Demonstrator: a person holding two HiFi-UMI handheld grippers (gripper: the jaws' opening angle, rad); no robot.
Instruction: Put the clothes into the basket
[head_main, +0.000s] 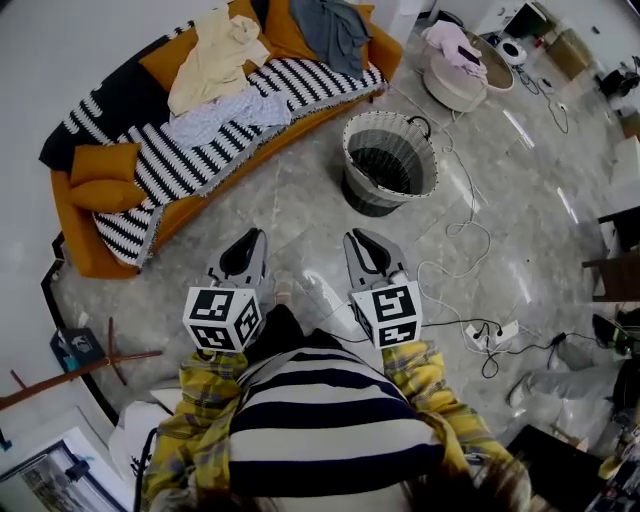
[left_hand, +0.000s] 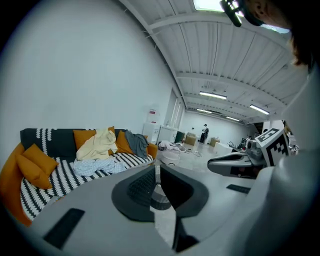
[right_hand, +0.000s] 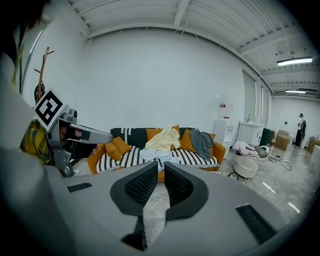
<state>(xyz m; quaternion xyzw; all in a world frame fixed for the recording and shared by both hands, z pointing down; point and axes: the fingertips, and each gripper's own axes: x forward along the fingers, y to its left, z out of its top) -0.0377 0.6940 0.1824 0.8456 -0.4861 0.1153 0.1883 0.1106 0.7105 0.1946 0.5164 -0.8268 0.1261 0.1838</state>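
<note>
Head view, looking steeply down: I see the left gripper (head_main: 255, 238) and the right gripper (head_main: 356, 240) held side by side over a glossy grey floor (head_main: 300, 215) with a marbled pattern. Each carries its marker cube.

The basket (head_main: 354, 186) is round, with striped woven walls and a dark inside. It stands on the floor at upper centre, just in front of the sofa (head_main: 75, 235). That sofa is orange and curved, draped with a black-and-white striped throw (head_main: 160, 170).

The clothes lie on it at upper left:
- a crumpled cream garment (head_main: 210, 60)
- a pale blue garment (head_main: 215, 118) spread below it
- a grey garment (head_main: 330, 28) slumped against the backrest

White cables (head_main: 455, 225) loop over the floor right of the basket, towards a power strip (head_main: 492, 335). A round pale pouf (head_main: 450, 88) with pink cloth (head_main: 452, 40) on it sits at upper right. A wooden coat stand (head_main: 80, 365) lies across the lower left.

Left gripper view: the dark ribbed pads (left_hand: 137, 190) are pressed together with nothing in them. Past them I see the sofa and its three garments at the left, under a plain white wall and a ribbed white ceiling with strip lights. The right gripper juts in from the right edge.

Right gripper view: its perforated pads are closed to a hairline slit and grip nothing. The sofa and clothes sit centred behind them, well apart from the jaws. The left gripper crosses the left of the frame, in front of the sofa's end.
</note>
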